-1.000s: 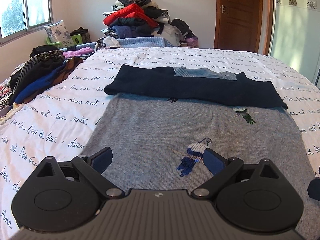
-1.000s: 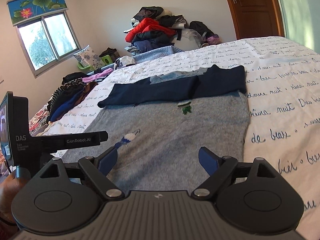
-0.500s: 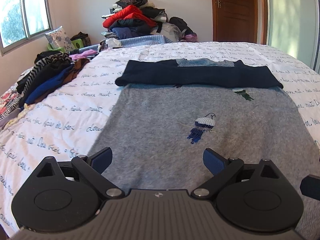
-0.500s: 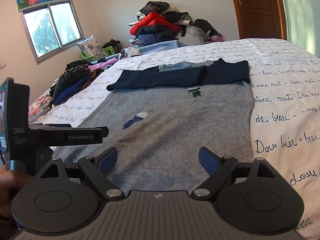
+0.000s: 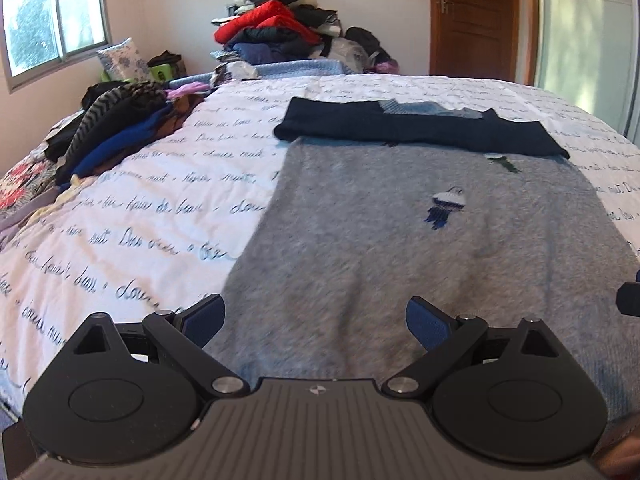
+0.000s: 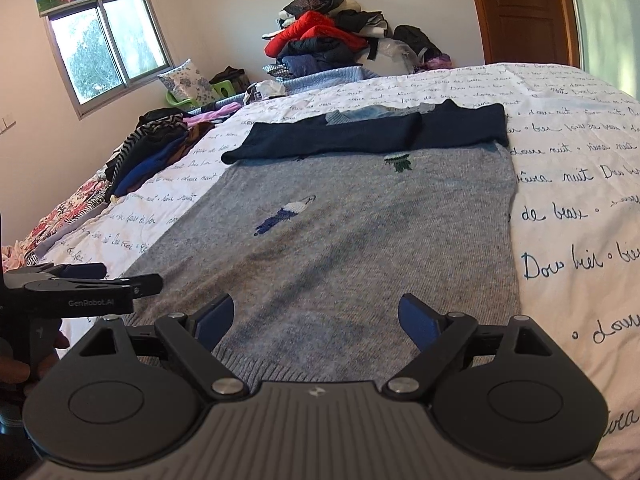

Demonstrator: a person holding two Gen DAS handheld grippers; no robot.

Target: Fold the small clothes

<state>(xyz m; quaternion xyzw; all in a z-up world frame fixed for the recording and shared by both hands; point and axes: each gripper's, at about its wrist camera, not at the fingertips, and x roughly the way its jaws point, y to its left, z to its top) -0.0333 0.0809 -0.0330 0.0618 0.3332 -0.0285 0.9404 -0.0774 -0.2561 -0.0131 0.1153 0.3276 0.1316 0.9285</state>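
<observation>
"GenRobot.AI" marked the left gripper (image 6: 92, 280); the bedspread (image 6: 568, 184) read "Dou bier". Both grippers' jaws gaped empty over the grey sweater (image 5: 400, 248); clothes pile (image 5: 288, 28) at twelve o'clock.

The bed (image 5: 168, 216) is viewed low and close from its near edge by both wrist cameras, tilted downward toward the far wall, with the grey sweater (image 5: 400, 248) shared from left and right

Grey sweater (image 5: 400, 240): near hem hidden behind the left gripper's body in the left wrist view, fabric there motion-blurred. Navy sleeves (image 6: 360, 136) cover its upper chest. Hand (image 6: 16, 368) cut off at frame edge. Bedspread (image 5: 160, 208) script unreadable.
</observation>
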